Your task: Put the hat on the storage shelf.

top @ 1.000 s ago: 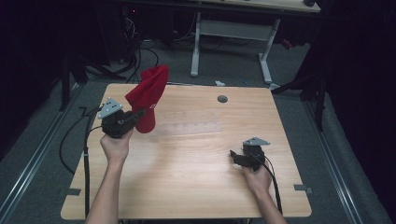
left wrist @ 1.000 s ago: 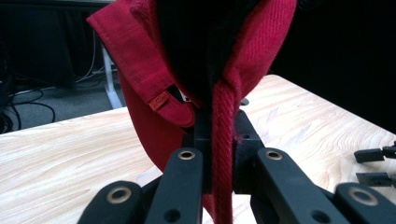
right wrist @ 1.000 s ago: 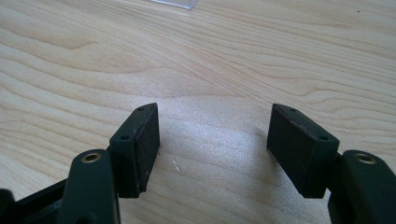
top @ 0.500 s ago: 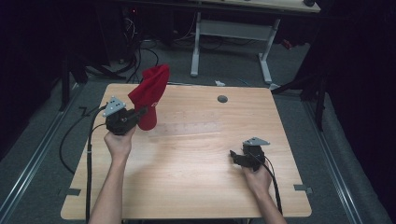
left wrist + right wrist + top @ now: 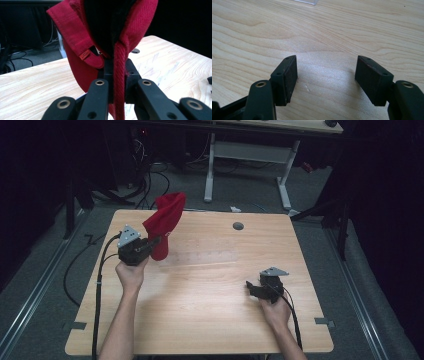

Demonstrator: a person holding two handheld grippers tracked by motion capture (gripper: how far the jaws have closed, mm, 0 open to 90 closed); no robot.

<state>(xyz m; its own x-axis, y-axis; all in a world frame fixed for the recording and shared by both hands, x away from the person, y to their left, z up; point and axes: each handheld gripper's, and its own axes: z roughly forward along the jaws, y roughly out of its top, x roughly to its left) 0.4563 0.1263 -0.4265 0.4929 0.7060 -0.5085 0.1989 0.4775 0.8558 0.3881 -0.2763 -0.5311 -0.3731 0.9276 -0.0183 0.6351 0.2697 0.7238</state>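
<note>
A red fabric piece [image 5: 166,215] with a small sewn label stands up above the far left part of the wooden table [image 5: 210,320]. My left gripper [image 5: 154,242] is shut on its lower part, and the lower end hangs close to the tabletop. In the left gripper view a thick red fold [image 5: 120,62] runs between the closed jaws of my left gripper [image 5: 119,68], and the rest of the fabric [image 5: 77,37] rises in front. My right gripper [image 5: 250,288] rests low near the right front of the table. It stands open [image 5: 327,77] over bare wood, with nothing between its pads.
A dark round grommet [image 5: 238,226] sits in the table's far edge area. A pale glossy strip [image 5: 210,256] lies on the wood near the middle. A white desk frame [image 5: 245,150] and floor cables [image 5: 150,175] lie beyond the table. Each gripper trails a black cable.
My left gripper has sunk a little toward the table with the red fabric still in it. The right gripper has stayed where it was.
</note>
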